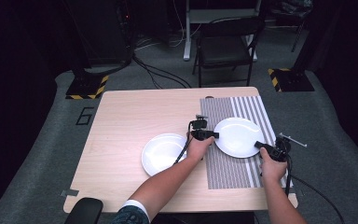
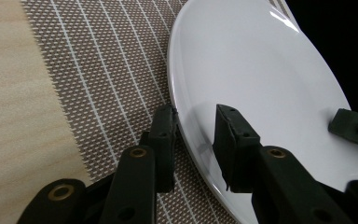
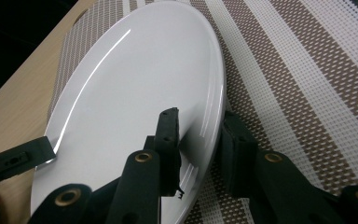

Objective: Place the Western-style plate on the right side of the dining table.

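left hand-held gripper [image 1: 213,135] sits at the near-left rim of the plate [image 1: 237,136]. its jaws stand a little apart and straddle the rim, one on the mat [image 1: 223,172] outside it and one over the white inside. the gap looks wider than the rim, so i judge the pads are not pressing. a second plate [image 1: 163,153] lies on the bare worktop [image 1: 135,112] just left of that hand. the plate between the hands lies flat on the striped mat, toward its far end, probably set there as a place setting. right hand-held gripper [image 1: 260,145] mirrors the left at the near-right rim, slightly parted, with the rim between its jaws but seemingly not pinched. two opposite holds would keep a wide, slick plate level.
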`<state>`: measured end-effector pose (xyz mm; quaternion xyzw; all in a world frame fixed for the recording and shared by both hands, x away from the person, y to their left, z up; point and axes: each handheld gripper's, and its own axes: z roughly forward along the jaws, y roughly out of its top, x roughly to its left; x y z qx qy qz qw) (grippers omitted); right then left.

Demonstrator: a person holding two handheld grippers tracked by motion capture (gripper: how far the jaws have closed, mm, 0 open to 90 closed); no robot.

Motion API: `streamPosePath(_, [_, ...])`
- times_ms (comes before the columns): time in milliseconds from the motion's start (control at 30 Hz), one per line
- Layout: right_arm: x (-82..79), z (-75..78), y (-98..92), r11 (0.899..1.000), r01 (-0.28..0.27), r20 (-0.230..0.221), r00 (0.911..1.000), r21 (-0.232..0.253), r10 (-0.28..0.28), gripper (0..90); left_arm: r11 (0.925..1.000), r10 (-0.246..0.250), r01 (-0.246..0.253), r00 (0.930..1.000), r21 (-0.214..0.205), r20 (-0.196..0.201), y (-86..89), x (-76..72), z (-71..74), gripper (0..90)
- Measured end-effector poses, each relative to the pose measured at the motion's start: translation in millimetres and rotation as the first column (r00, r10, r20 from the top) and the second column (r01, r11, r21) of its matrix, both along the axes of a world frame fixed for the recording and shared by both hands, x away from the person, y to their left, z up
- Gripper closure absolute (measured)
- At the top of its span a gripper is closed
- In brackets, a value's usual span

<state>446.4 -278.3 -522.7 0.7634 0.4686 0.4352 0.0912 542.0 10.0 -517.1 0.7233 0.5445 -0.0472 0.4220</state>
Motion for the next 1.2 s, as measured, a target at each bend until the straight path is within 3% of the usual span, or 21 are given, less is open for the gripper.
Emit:
streamPosePath(367, [-1.7,1.3,2.1,0.997,-0.004,-0.003,1.0000,-0.072,0.004,68.7,0.9999,-0.012,0.012,0.9999,0.005,0.007,0.2,-0.1,0.1,66.6])
streamPosePath(533, [-1.7,5.4,6.3,0.993,-0.007,-0.030,0.9996,-0.119,0.003,66.6,0.9999,-0.014,0.014,0.9999,0.007,0.009,-0.1,-0.2,0.2,66.6])
streamPosePath(767, [-4.6,6.7,6.1,0.992,0.005,-0.037,0.9993,-0.124,-0.009,64.8,0.9998,-0.019,0.019,0.9997,0.002,0.017,0.5,0.0,0.9,64.3])
streamPosePath(1200, [-14.4,8.8,-1.9,0.994,0.032,-0.009,0.9994,-0.103,-0.033,62.4,0.9994,-0.030,0.031,0.9988,-0.017,0.037,2.7,-1.3,6.9,60.4])
